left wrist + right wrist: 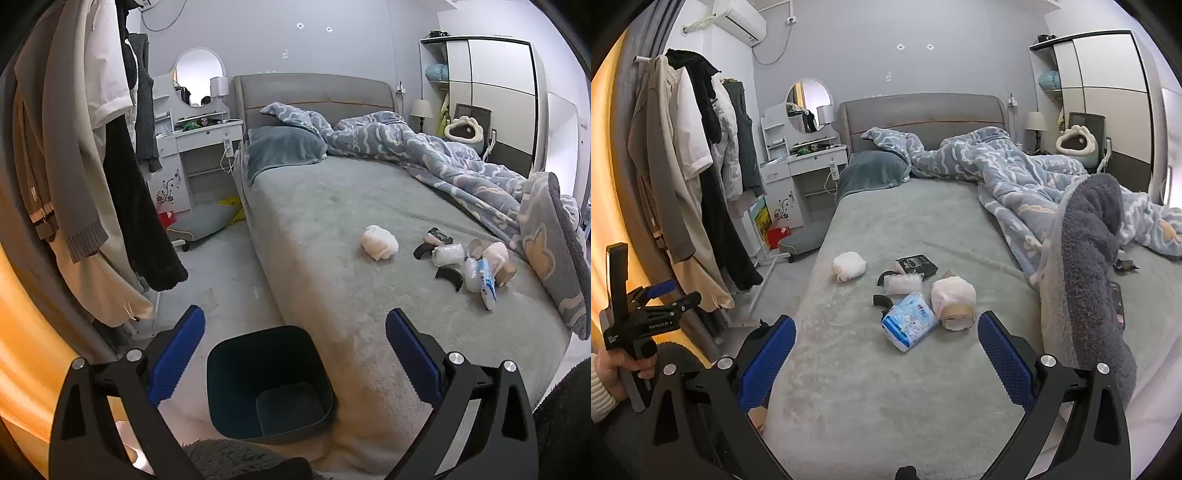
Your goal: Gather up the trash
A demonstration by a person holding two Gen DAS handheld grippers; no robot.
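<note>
Several bits of trash lie on the grey bed (871, 398): a white paper wad (849, 266), a black packet (916, 264), bubble wrap (903, 284), a blue-and-white tissue packet (910, 325) and a tape roll (956, 319) with a second white wad on top. My right gripper (886, 319) is open just short of the tissue packet, holding nothing. My left gripper (294, 315) is open above a dark teal bin (269, 384), which stands on the floor at the bed's corner. The white wad (380, 242) and the tissue packet (487, 286) lie far ahead on the right.
A clothes rack (694, 192) full of hanging garments stands on the left. A blue quilt (1008, 173) and a grey fleece blanket (1086, 280) cover the bed's right side. A white dressing table (805, 162) and a grey stool (801, 236) stand beside the headboard. A hand (613, 373) holds the left gripper's handle.
</note>
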